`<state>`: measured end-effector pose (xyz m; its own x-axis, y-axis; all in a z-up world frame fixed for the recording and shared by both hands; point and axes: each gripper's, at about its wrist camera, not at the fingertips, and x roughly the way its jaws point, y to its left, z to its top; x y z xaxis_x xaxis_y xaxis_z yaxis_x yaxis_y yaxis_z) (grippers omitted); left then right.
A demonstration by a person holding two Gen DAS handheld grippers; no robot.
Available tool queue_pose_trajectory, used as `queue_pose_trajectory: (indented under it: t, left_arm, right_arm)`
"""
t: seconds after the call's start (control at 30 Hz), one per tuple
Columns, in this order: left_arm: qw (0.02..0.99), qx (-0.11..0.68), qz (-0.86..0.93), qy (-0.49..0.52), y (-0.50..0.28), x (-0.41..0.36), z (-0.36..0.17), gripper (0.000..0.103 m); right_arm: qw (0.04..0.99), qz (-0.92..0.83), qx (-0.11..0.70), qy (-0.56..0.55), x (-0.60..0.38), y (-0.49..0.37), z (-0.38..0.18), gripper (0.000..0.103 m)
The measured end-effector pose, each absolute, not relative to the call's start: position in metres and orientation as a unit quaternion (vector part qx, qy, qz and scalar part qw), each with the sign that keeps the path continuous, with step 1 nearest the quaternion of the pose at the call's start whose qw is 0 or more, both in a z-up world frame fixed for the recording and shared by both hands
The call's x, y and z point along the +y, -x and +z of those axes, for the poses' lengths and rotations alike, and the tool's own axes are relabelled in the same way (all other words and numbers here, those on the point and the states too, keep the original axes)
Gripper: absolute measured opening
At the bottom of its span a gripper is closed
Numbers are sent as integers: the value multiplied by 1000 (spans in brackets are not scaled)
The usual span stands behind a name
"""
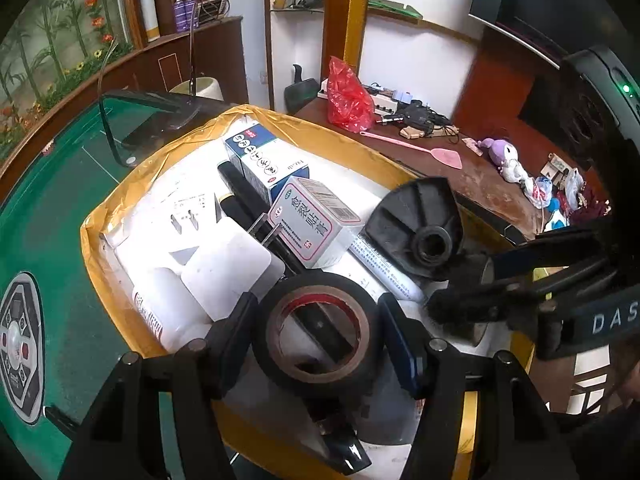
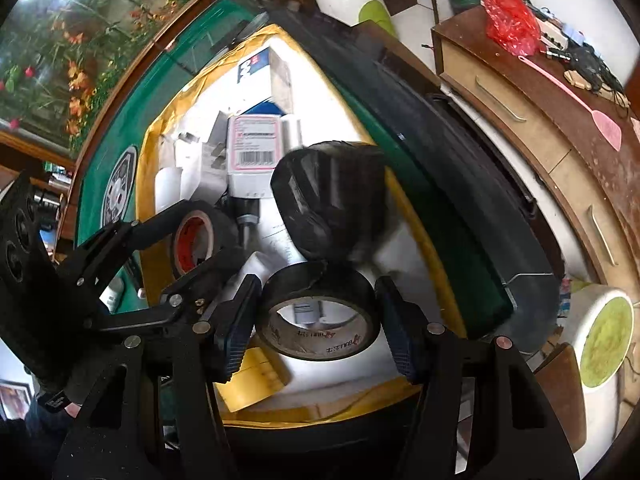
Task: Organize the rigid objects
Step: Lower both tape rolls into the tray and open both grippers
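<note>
**Around the green table: a cluttered wooden counter**

A crumpled red plastic bag (image 1: 349, 98) sits on the dark wooden counter (image 1: 480, 184), beside a white power strip (image 1: 384, 102) tangled with black cables. A pink plastic fly swatter (image 1: 420, 150) lies flat nearby, with a purple-and-white plush toy (image 1: 505, 157) further along. Two purple spray cans (image 1: 184, 14) stand on a ledge beyond the green felt table (image 1: 52, 208).

"DAS" on right gripper's strap (image 1: 612, 320); "BULL", seemingly, inside tape roll (image 2: 320, 338).
</note>
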<state>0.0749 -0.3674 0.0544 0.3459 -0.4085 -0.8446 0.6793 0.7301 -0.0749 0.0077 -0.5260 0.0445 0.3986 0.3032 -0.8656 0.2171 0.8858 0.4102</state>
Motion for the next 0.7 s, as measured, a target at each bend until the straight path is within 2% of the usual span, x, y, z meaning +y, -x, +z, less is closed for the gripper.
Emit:
queue_pose_trajectory:
  t: [0.2,0.37,0.7]
  left_arm:
    - [809,468,-325,-141,-76,-368,59,64]
    - [817,467,-316,-122,-75,-361,70,73]
    - [833,464,-292,-76,-64,-320,85,73]
  right_arm:
    - [800,30,547,-245,-531,-8,46,59]
    - [819,32,531,-216,-528,-7,63,59]
    - [853,49,476,-210,-510,7,94,59]
